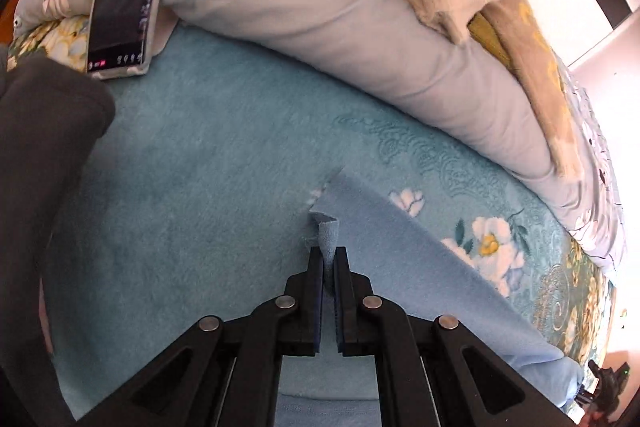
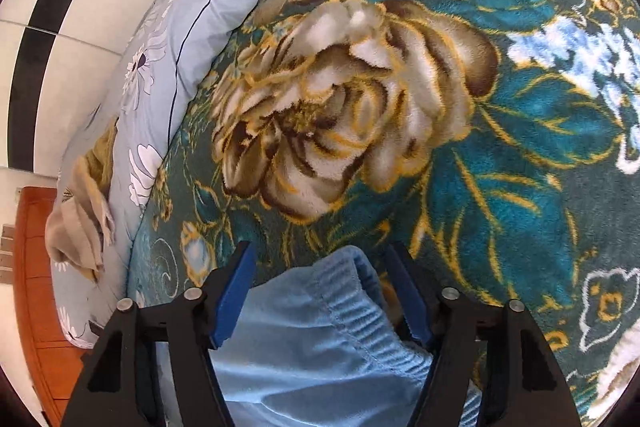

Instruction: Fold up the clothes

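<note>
Spread across the bed, a teal floral fleece blanket (image 2: 500, 155) carries a light-blue soft garment (image 2: 304, 339); left gripper (image 1: 329, 255) pinches its corner, right gripper (image 2: 322, 263) gapes wide over its elastic waistband (image 2: 360, 311).

Light blue fleece garment (image 1: 420, 267) lies spread on the bed. One corner is raised and bunched. Its gathered elastic waistband (image 2: 360, 311) lies flat.
</note>
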`<state>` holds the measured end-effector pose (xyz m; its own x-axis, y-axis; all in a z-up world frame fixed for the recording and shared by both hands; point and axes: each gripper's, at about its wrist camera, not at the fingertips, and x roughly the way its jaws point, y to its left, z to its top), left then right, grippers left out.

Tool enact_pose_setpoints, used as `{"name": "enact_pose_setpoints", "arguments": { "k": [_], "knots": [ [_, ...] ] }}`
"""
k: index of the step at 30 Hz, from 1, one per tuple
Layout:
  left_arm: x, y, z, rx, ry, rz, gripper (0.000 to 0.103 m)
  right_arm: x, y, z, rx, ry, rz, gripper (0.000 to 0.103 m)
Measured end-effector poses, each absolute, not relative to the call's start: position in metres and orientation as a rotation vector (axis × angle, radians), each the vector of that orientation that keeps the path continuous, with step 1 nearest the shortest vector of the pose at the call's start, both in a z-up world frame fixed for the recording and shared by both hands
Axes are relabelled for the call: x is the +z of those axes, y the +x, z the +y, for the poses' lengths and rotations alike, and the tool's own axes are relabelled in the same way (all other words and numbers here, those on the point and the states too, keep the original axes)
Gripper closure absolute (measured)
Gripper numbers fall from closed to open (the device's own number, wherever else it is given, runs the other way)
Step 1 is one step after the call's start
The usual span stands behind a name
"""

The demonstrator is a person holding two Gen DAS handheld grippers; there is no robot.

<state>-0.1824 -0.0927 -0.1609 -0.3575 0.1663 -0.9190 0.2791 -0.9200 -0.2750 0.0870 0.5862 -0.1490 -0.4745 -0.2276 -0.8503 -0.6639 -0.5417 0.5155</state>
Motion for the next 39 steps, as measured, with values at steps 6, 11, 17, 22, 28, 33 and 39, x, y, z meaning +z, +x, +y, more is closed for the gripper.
{"name": "enact_pose_setpoints", "arguments": {
  "k": [6,11,17,22,28,33,39],
  "knots": [
    [-0.144,-0.193,-0.085,-2.531,1.693,0.688,0.098,-0.125,0.078,0.582,2.172,-1.428,1.222,0.077],
    [-0.111,-0.211,-0.078,-2.656,1.587,0.745,0.098,-0.091,0.08,0.583,2.295,-1.323,1.211,0.08],
    [-0.057,-0.203,-0.078,-2.847,1.349,0.776,0.098,-0.032,0.095,0.573,2.559,-1.027,1.127,0.08],
    [-0.118,-0.19,-0.09,-2.646,1.57,0.696,0.098,-0.09,0.108,0.563,2.402,-1.266,1.05,0.08],
    [-0.18,-0.173,-0.1,-2.415,1.767,0.713,0.098,-0.14,0.133,0.557,2.258,-1.386,1.104,0.081],
    [-0.194,-0.169,-0.097,-2.37,1.825,0.691,0.095,-0.14,0.136,0.552,2.245,-1.42,1.091,0.081],
    [-0.193,-0.165,-0.1,-2.371,1.86,0.705,0.09,-0.132,0.129,0.549,2.249,-1.463,1.016,0.08]
  ]
}}
